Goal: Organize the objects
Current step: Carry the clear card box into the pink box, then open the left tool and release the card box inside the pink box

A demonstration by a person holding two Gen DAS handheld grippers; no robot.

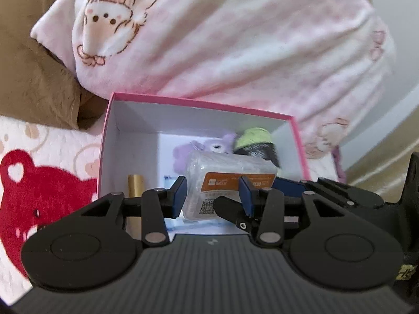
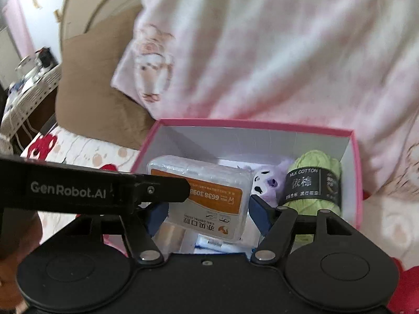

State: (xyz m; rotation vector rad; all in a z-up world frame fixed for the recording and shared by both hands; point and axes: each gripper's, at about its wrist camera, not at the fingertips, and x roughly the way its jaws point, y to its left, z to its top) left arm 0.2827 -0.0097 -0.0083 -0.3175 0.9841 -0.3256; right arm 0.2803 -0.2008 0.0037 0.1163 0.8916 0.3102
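Smooth pink cardboard box [image 2: 356, 172], shiny clear plastic case [image 2: 207, 198], soft green yarn [image 2: 314, 183], fluffy pink blanket [image 1: 235, 39].

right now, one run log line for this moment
stage: packing | pink box: yarn, plush toy, clear case | right hand-held gripper: open around case

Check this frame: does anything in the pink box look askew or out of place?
The clear plastic case with the orange label sits tilted, propped on items beneath it rather than flat on the floor of the pink box. The right tongs straddle it, open. The green yarn and purple plush look settled.
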